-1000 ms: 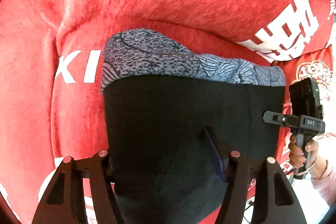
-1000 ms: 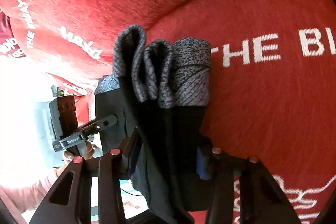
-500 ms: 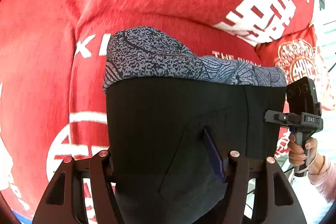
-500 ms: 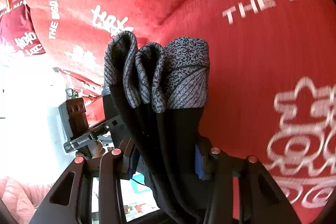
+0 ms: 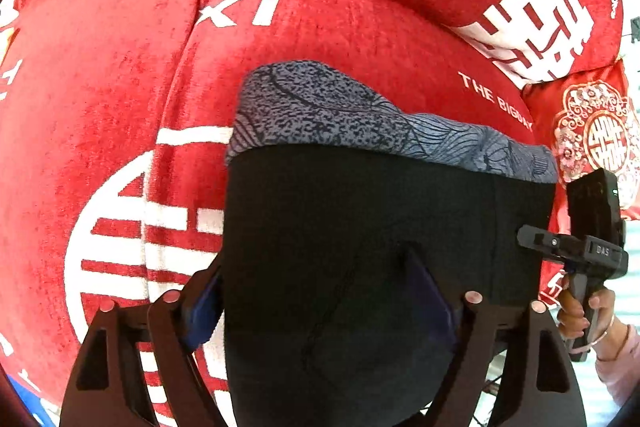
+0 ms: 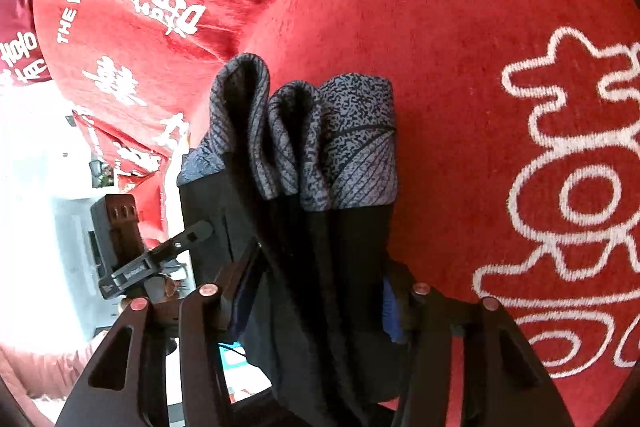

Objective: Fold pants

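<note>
The black pants point(image 5: 360, 227) with a grey patterned waistband point(image 5: 340, 111) hang folded between both grippers, held above a red sofa cover. My left gripper point(image 5: 320, 299) is shut on the pants, black cloth filling the gap between its fingers. My right gripper point(image 6: 316, 287) is shut on the bunched edge of the pants point(image 6: 312, 235), where the waistband point(image 6: 344, 147) shows several folds. The right gripper appears at the right of the left wrist view point(image 5: 584, 251); the left gripper appears at the left of the right wrist view point(image 6: 132, 259).
A red plush sofa cover point(image 5: 120, 67) with white lettering fills the background, and it also shows in the right wrist view point(image 6: 500, 67). A red embroidered cushion point(image 5: 600, 131) lies at the right. A bright white room area point(image 6: 36, 187) lies beyond the sofa's left edge.
Both grippers have carried the held pants along over the sofa cover; the white lettering behind has shifted. The grip on the pants is unchanged.
</note>
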{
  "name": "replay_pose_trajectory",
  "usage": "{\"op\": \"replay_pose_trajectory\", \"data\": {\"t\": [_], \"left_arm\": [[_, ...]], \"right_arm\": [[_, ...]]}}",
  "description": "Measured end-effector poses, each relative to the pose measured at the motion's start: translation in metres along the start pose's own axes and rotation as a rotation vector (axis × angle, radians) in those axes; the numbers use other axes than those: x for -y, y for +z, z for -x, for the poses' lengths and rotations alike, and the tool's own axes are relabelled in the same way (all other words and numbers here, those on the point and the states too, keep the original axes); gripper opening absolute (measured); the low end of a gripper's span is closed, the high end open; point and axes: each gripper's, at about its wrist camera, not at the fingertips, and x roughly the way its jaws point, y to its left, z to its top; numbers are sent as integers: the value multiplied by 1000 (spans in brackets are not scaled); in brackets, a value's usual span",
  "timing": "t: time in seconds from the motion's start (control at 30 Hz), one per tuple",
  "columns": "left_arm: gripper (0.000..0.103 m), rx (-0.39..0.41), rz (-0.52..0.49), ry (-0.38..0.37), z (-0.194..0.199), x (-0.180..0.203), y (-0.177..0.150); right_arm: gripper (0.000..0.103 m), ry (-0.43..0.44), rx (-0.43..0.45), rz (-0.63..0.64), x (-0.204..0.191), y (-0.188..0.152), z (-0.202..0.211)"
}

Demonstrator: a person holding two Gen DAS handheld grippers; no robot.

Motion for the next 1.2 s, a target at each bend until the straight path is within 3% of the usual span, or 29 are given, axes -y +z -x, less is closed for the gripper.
{"op": "replay_pose_trajectory", "data": {"t": [0.23, 0.4, 0.47, 0.67, 0.8, 0.87, 1.0, 1.07, 1.2], "left_arm": [[84, 60, -12, 140, 24, -2, -3], [84, 95, -3, 230, 36, -3, -7], [84, 97, 7, 248, 39, -6, -8], [84, 95, -7, 298, 46, -8, -12], [84, 81, -28, 335, 46, -10, -20], [84, 73, -30, 344, 46, -9, -24], [84, 69, -39, 378, 50, -5, -33], [103, 70, -39, 394, 52, -4, -37], [103, 72, -40, 420, 62, -1, -45]], "right_arm": [[64, -116, 55, -36, -15, -10, 9], [73, -205, 147, -71, -25, -25, 36], [78, -256, 172, -69, -31, -32, 46], [78, -433, 205, -66, -34, -53, 65], [79, -488, 219, -134, -22, -63, 69], [86, -526, 227, -165, -18, -68, 70], [89, -616, 246, -152, -23, -77, 74], [89, -655, 253, -141, -26, -81, 75], [89, -730, 259, -142, -32, -88, 78]]}}
